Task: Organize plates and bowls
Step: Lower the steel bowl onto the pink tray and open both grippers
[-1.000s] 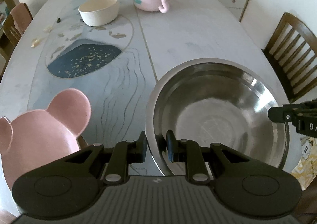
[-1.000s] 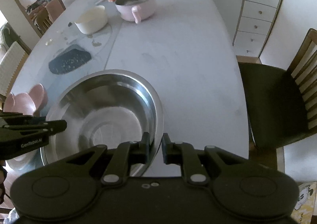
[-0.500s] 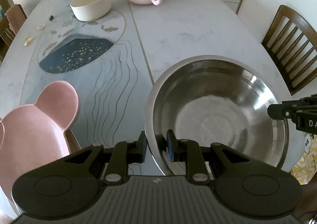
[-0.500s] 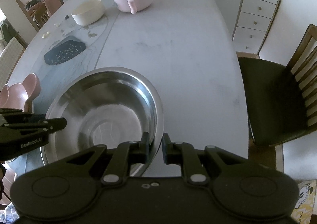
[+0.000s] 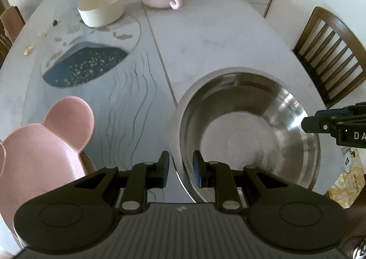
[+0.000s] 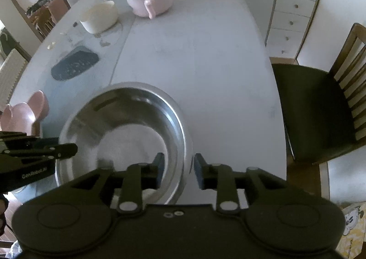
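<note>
Here the stainless steel bowl (image 5: 247, 126) sits on the table's (image 5: 205, 37) near edge. The left gripper (image 5: 180, 168) straddles its left rim narrowly; grip uncertain. The right gripper (image 6: 178, 170) is opening, pads clear; lift both straight off.

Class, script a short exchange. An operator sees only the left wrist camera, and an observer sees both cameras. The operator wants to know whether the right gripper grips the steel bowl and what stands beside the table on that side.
Operator: I see only the tip of the right gripper. Is it gripping the steel bowl?
Observer: No. Its jaws are opening. The rim sits between them, with the pads clear of it.
Operator: What stands beside the table there?
Observer: A chair with a dark seat, close to the edge.
</note>
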`<state>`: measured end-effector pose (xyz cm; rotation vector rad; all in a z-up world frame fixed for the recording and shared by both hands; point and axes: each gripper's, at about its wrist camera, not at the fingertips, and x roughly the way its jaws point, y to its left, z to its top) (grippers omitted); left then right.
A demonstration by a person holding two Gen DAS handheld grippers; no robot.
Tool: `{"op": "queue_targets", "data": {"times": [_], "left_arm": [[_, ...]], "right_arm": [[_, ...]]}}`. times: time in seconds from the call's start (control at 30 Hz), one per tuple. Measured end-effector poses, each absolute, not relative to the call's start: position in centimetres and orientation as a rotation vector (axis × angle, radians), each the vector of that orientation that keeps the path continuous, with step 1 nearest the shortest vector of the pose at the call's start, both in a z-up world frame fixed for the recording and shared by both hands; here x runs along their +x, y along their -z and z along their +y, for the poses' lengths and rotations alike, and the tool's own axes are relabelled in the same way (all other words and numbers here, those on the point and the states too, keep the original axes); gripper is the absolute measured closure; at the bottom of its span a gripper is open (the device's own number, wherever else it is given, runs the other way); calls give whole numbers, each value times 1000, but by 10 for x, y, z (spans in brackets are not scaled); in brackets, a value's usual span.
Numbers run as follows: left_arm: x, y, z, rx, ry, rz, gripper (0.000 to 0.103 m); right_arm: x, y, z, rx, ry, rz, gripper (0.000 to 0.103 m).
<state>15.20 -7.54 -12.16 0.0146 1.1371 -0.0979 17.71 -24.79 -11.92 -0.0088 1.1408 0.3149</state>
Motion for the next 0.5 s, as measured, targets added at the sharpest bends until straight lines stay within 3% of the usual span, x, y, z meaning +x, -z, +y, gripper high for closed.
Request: {"op": "queue_targets", "data": {"times": [0.3,0.5], "left_arm": [[146,83,-61,-6,131,1040,81],[142,54,-53,3,147,952,77]], "right_arm": [[171,83,-236,-4,-336,1070,61],[162,58,-220,-6,-331,1009,49]]}}
